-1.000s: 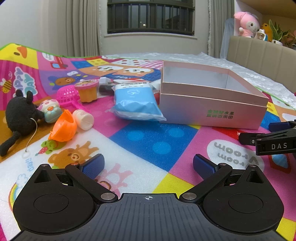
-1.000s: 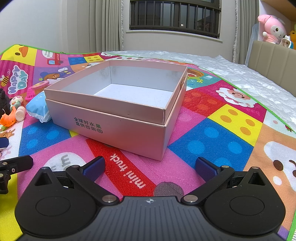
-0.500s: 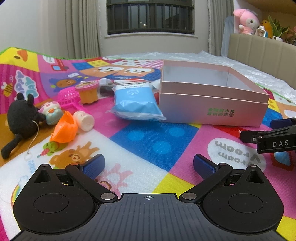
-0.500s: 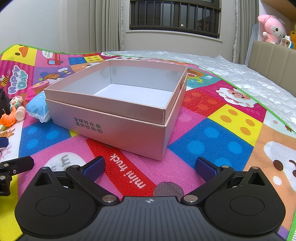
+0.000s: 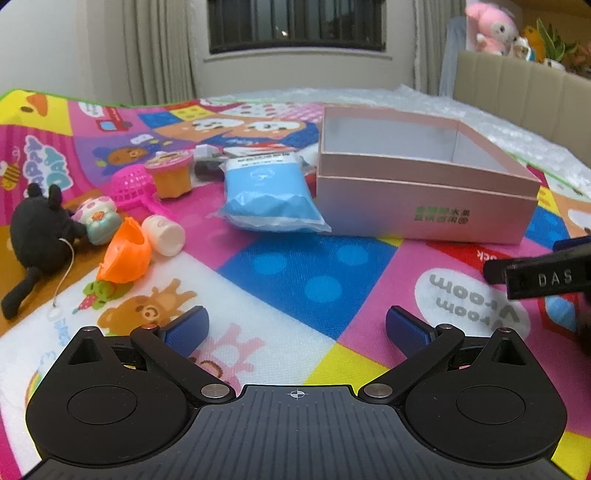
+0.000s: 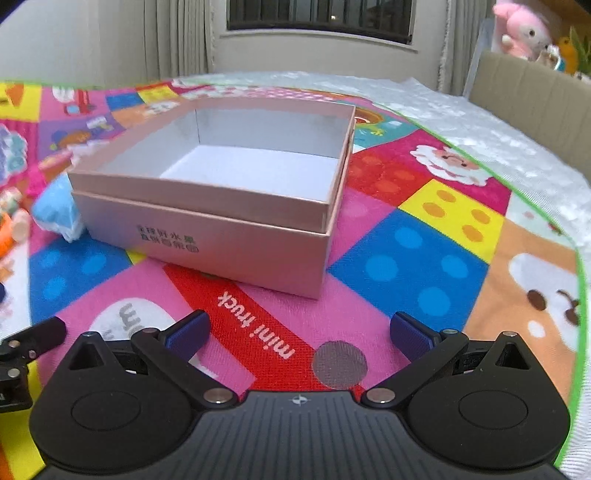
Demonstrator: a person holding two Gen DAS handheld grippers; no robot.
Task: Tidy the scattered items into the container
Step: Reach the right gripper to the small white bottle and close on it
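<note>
An open pink box [image 5: 424, 205] [image 6: 236, 247] stands on the colourful play mat, nothing inside it. Left of it lie a blue packet [image 5: 267, 194] [image 6: 55, 210], an orange jelly cup [image 5: 171, 175], a pink scoop [image 5: 135, 186], a black plush toy [image 5: 35, 230], an orange shell-shaped toy [image 5: 127, 254], a white cap [image 5: 164, 234] and a small pastel toy [image 5: 99, 221]. My left gripper [image 5: 297, 326] is open above the mat, well short of these items. My right gripper [image 6: 299, 332] is open in front of the box's near corner, holding nothing.
The right gripper's side [image 5: 543, 275] juts in at the right edge of the left wrist view. A beige headboard [image 6: 535, 107] with plush toys [image 6: 524, 29] rises at the far right. A white quilt [image 6: 443, 107] borders the mat behind the box.
The right gripper has lifted and tilted, so the box sits lower and more from above in its view. The left gripper has barely shifted. Both stay open.
</note>
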